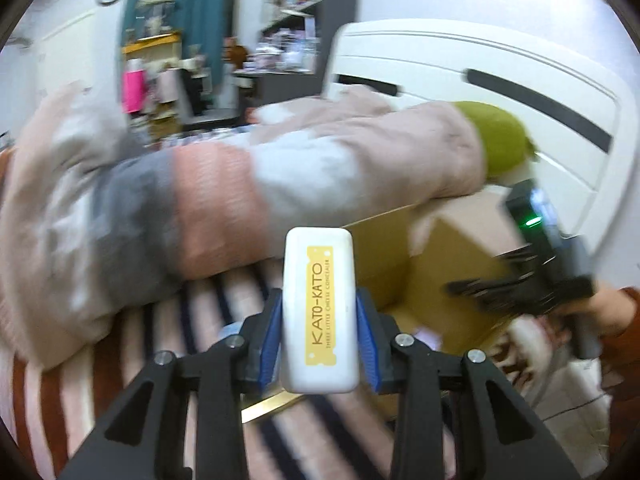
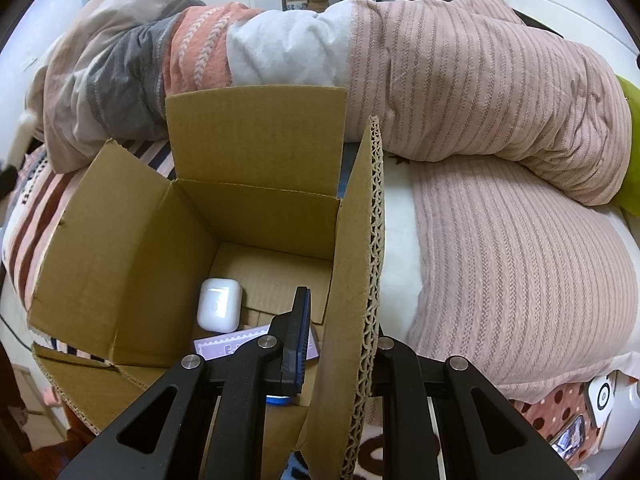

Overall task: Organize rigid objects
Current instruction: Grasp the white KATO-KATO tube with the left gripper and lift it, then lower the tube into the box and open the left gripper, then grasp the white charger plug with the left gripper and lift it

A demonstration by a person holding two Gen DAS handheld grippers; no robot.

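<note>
Your left gripper (image 1: 319, 312) has its blue-padded jaws clamped on a white rounded rectangular box (image 1: 319, 312), held upright. Its yellow label reads "KATO-KATO", with a smaller line beneath too fine to read reliably. The box sits in the air above the striped bed cover (image 1: 80, 392), just left of the near-left rim of the open brown cardboard carton (image 1: 440, 264).

Your right gripper (image 2: 340, 344) straddles the carton's right-hand flap (image 2: 360, 280): the left finger (image 2: 298, 332) is inside the carton, the other is hidden behind the corrugated edge. You cannot tell from this view whether the pads press on the flap.

Right wrist view only: on the carton floor, a white glossy earbud case (image 2: 219, 305) lies near the left wall, and a lilac card packet with a scalloped border (image 2: 236, 342) lies at the near wall, its lettering mostly covered. The far half of the floor is bare cardboard.

Left wrist view only: the right gripper appears at the carton's far right rim, motion-blurred, with a green light on its body. A pink striped duvet (image 2: 500, 92) crowds the carton's far edge.
</note>
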